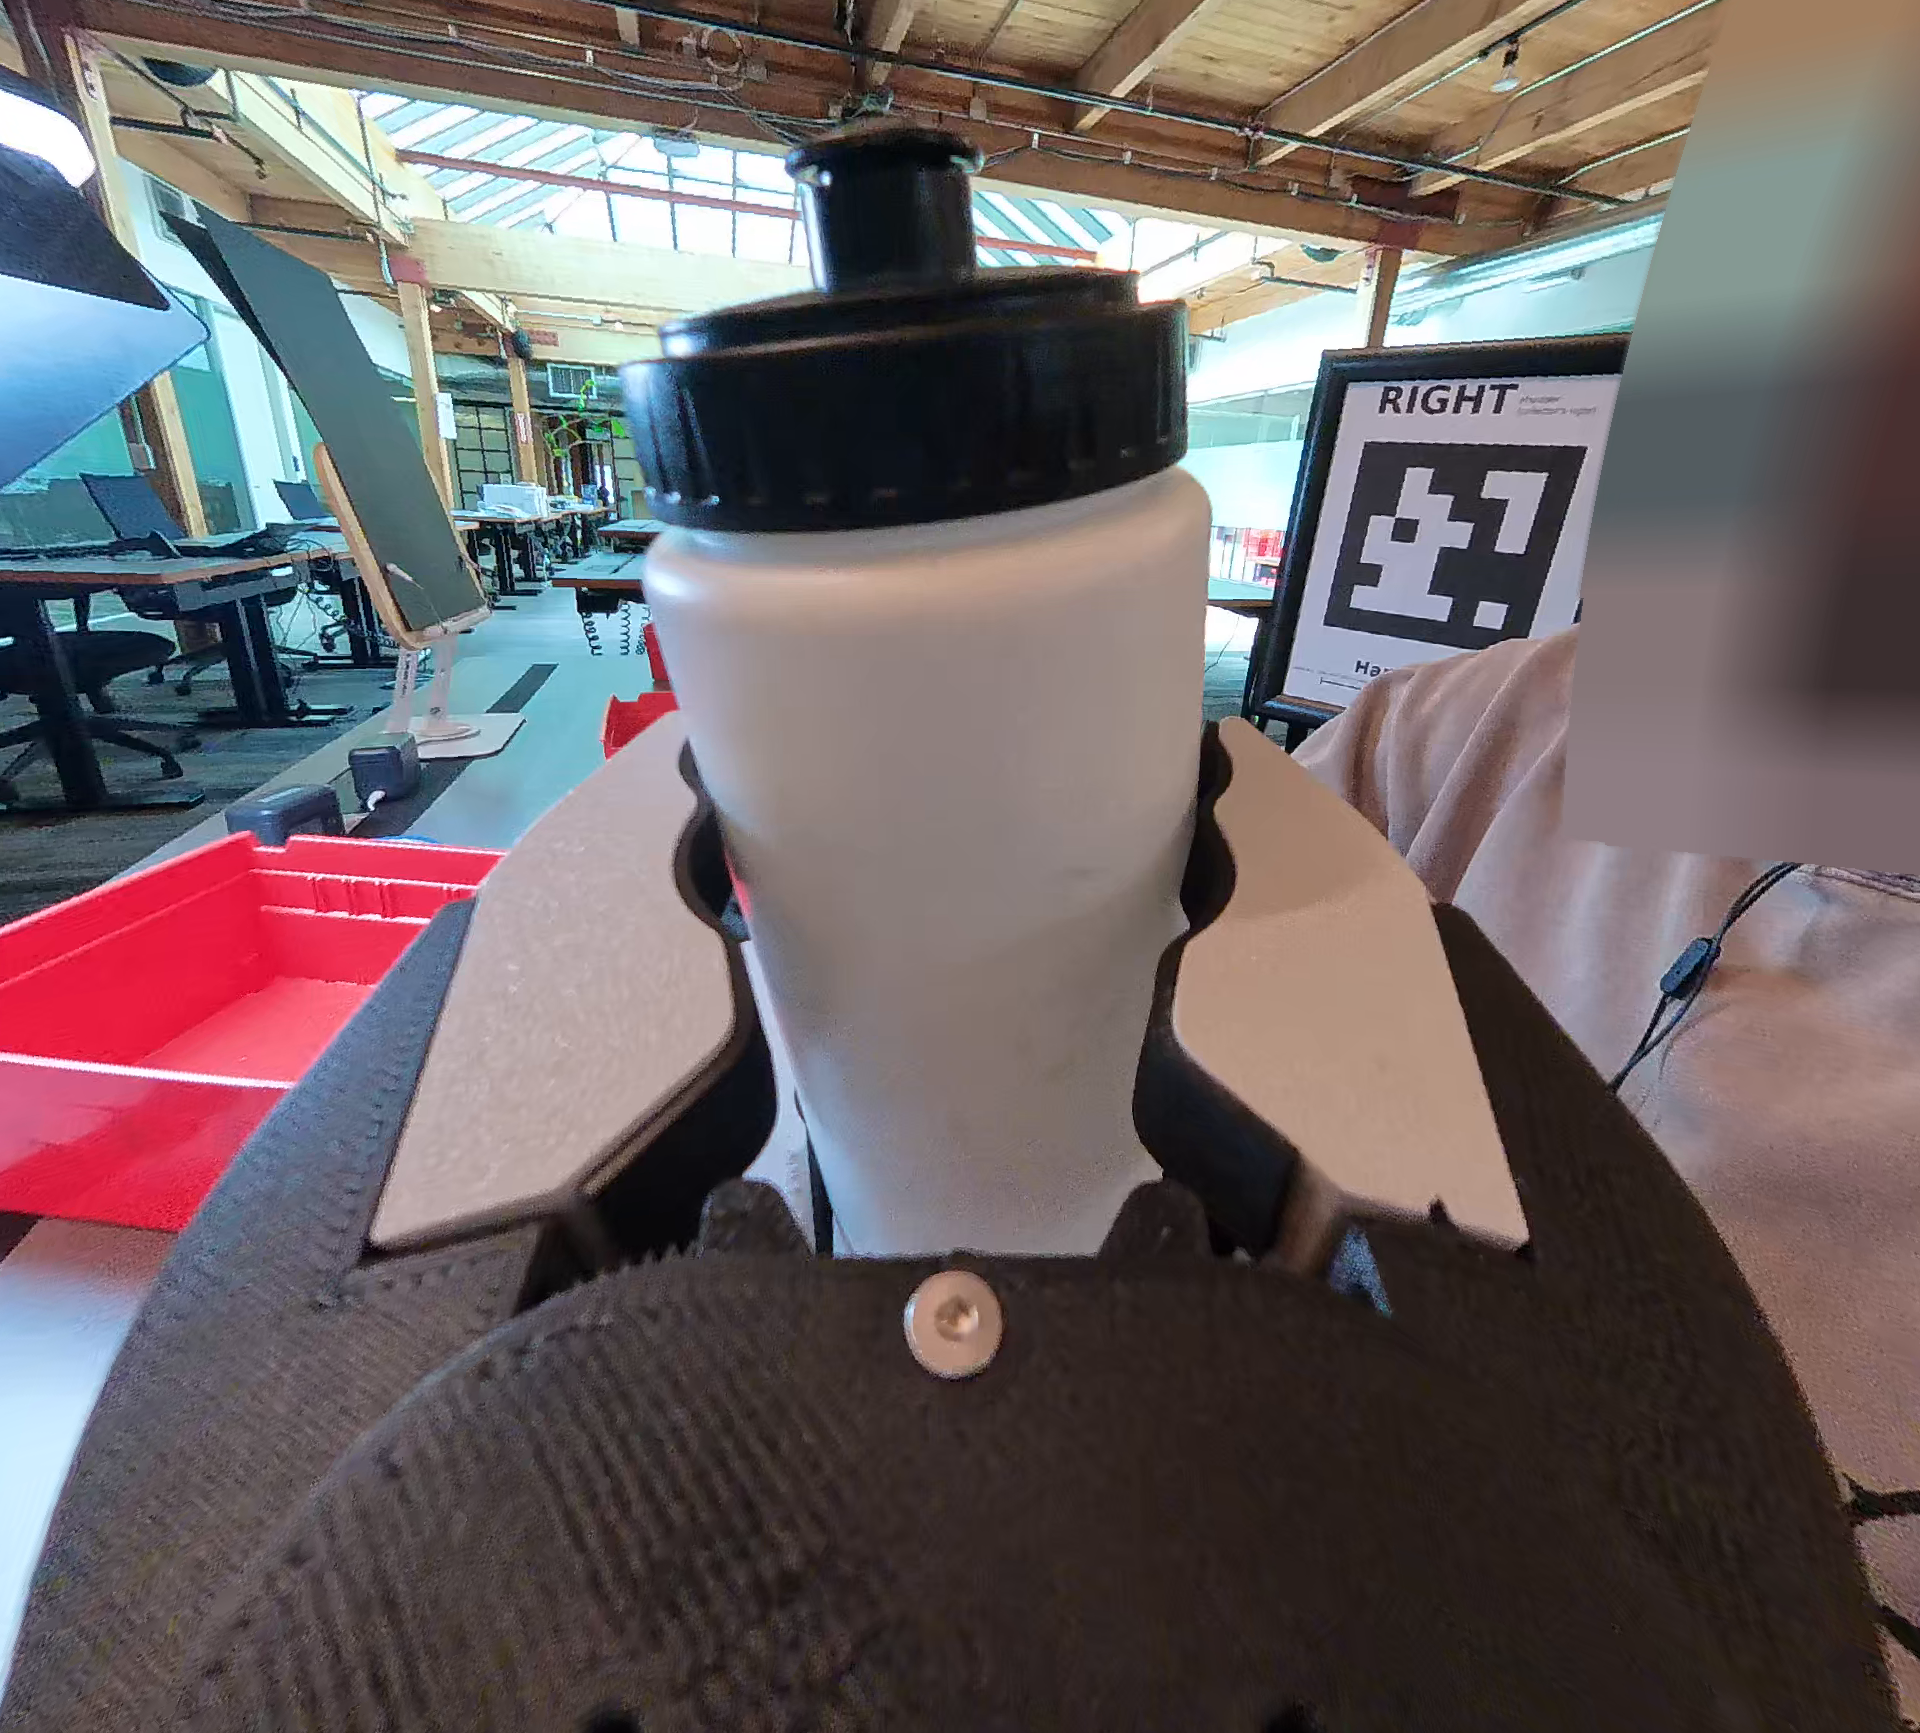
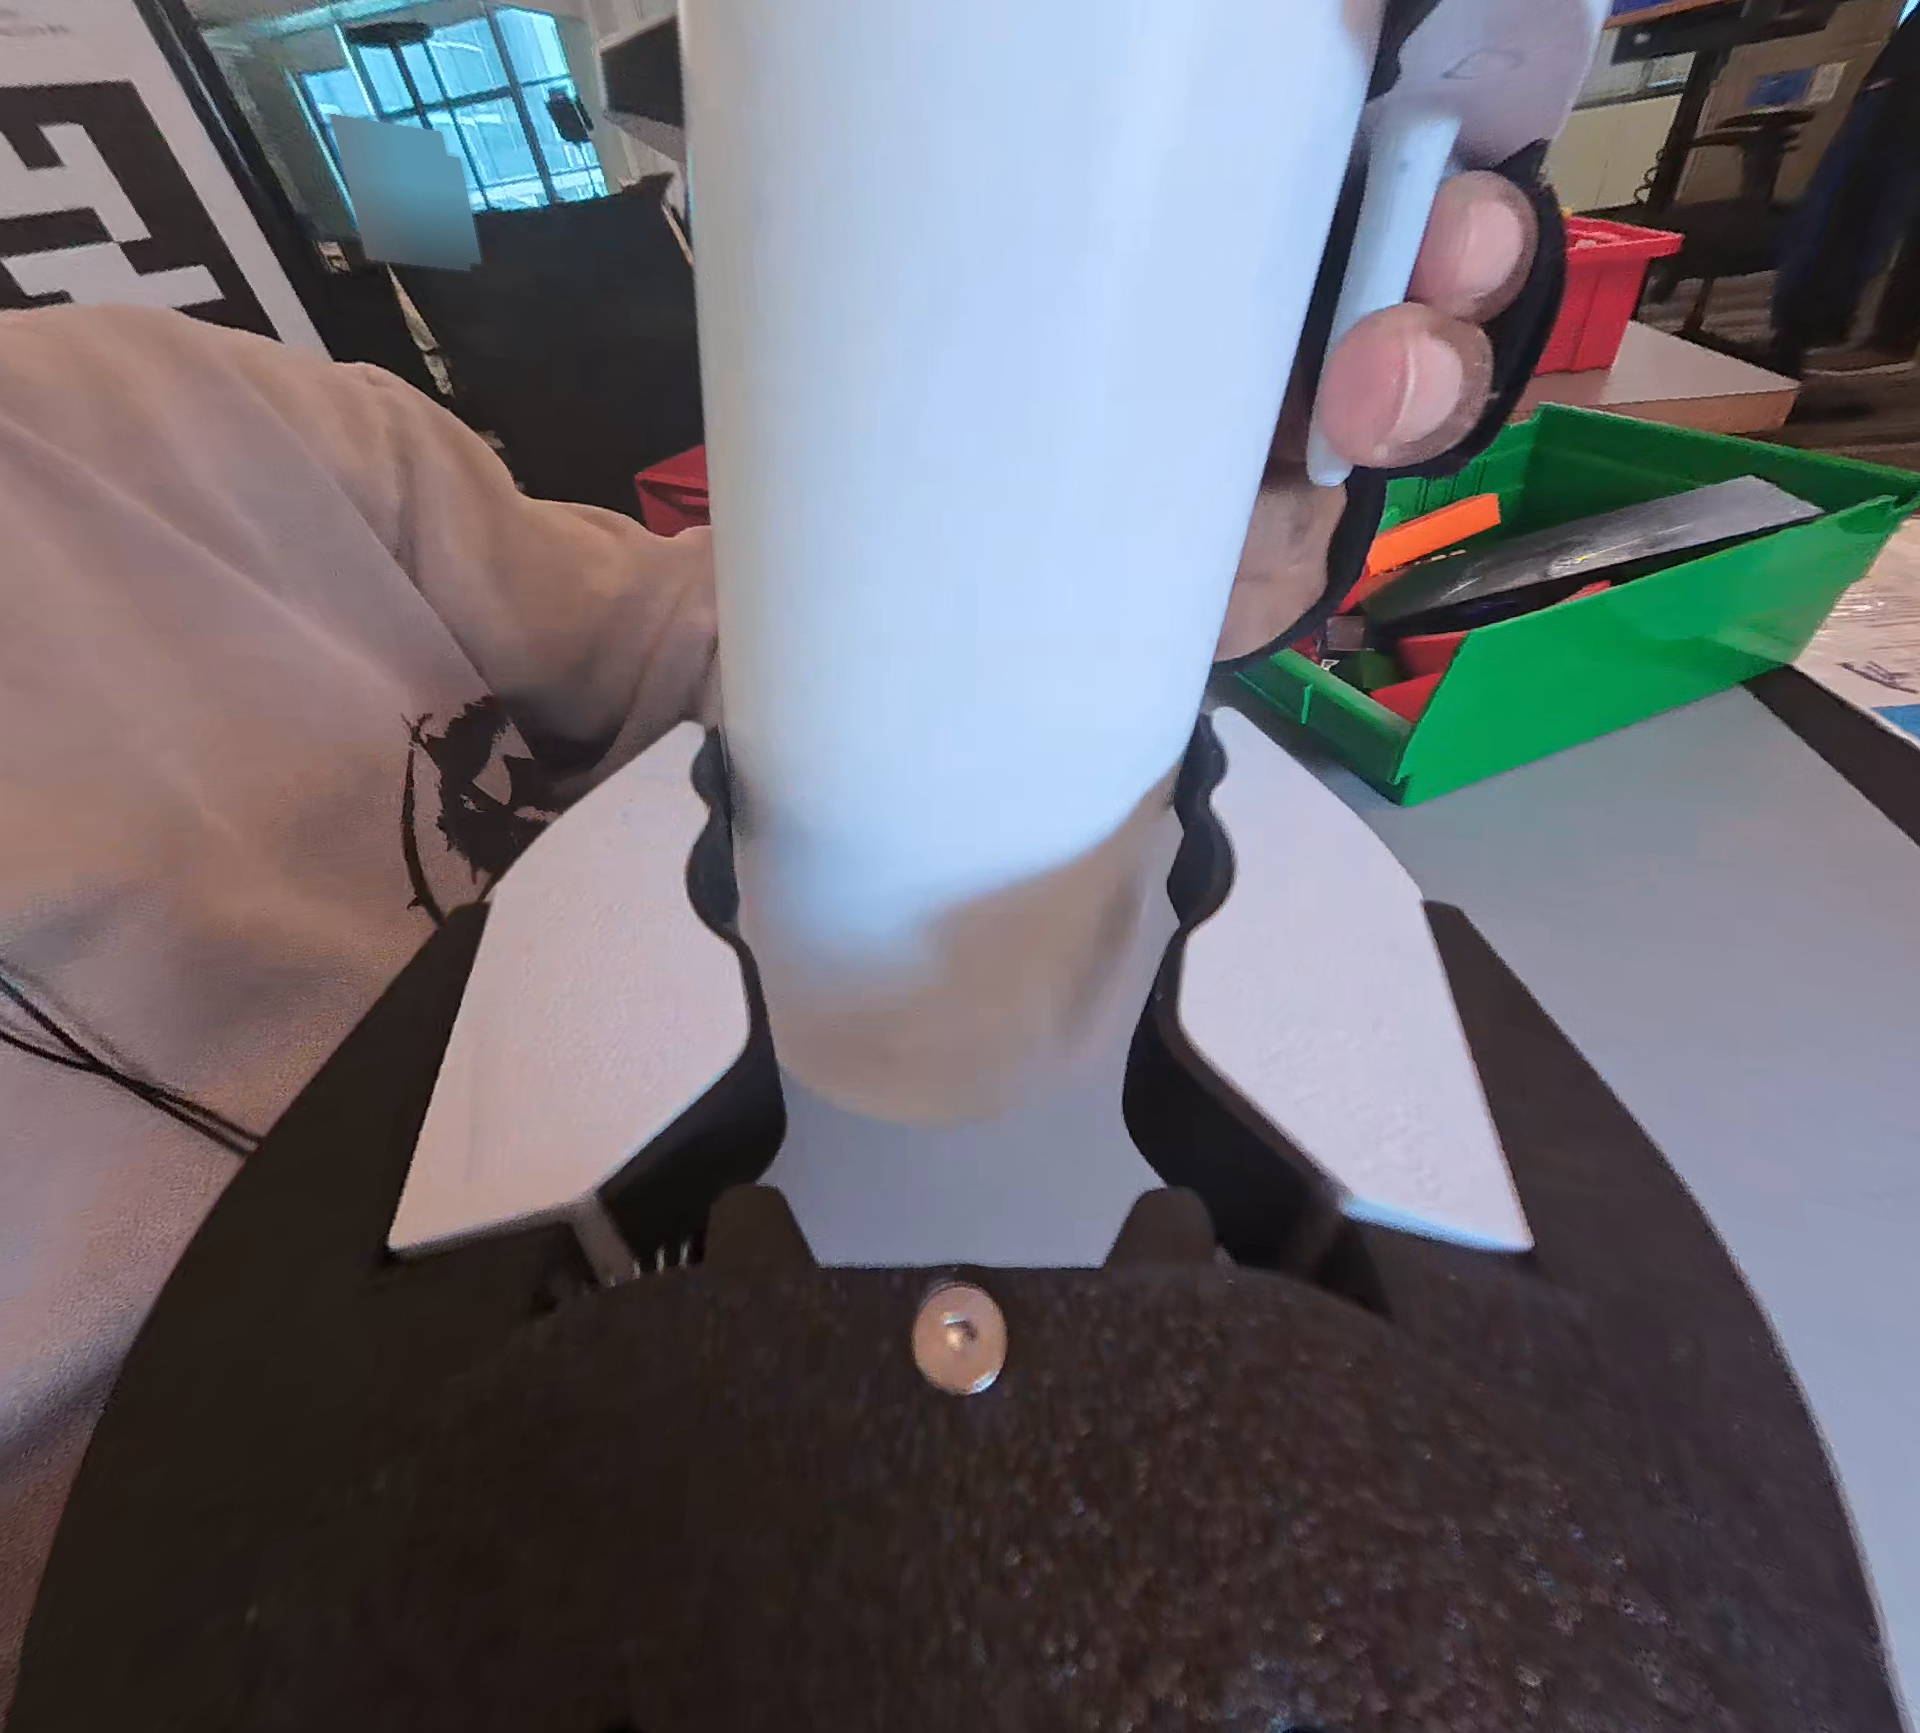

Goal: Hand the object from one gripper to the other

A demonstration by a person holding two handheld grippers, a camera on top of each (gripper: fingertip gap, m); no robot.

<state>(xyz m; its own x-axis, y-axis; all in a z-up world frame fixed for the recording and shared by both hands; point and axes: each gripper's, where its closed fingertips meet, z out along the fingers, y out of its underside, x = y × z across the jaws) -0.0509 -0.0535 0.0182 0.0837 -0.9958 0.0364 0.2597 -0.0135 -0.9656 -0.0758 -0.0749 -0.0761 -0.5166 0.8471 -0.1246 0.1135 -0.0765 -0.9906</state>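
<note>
You've got the bottle (image 1: 925, 748) pinched from both ends right now. Your left gripper (image 1: 951, 852) is clamped on the white body below the black cap (image 1: 904, 405), its ridged inner edges pressed against both sides. In the right wrist view, your right gripper (image 2: 961, 852) straddles the bottle (image 2: 966, 333) near its rounded bottom end. The left finger (image 2: 582, 987) touches the bottle, but there looks to be a sliver of gap on the other side, and the shot is blurry, so I honestly can't tell if it's clamped yet.

That's the risk here. If you let go with the left gripper before the right one has really bitten, the bottle just drops. The right one is also grabbing very near the end, where the plastic curves in, so it could squirt out when squeezed. And the body is smooth, so it may swing once one end is free. I'd get a firm squeeze before releasing anything.

Also watch the green bin (image 2: 1621, 675) beside the bottle in that view; a drop would likely land near it.

As for writing: the bottle shows no brand or label. There's a framed sign (image 1: 1444, 530) behind the bottle with a black-and-white square marker and some print.
</note>
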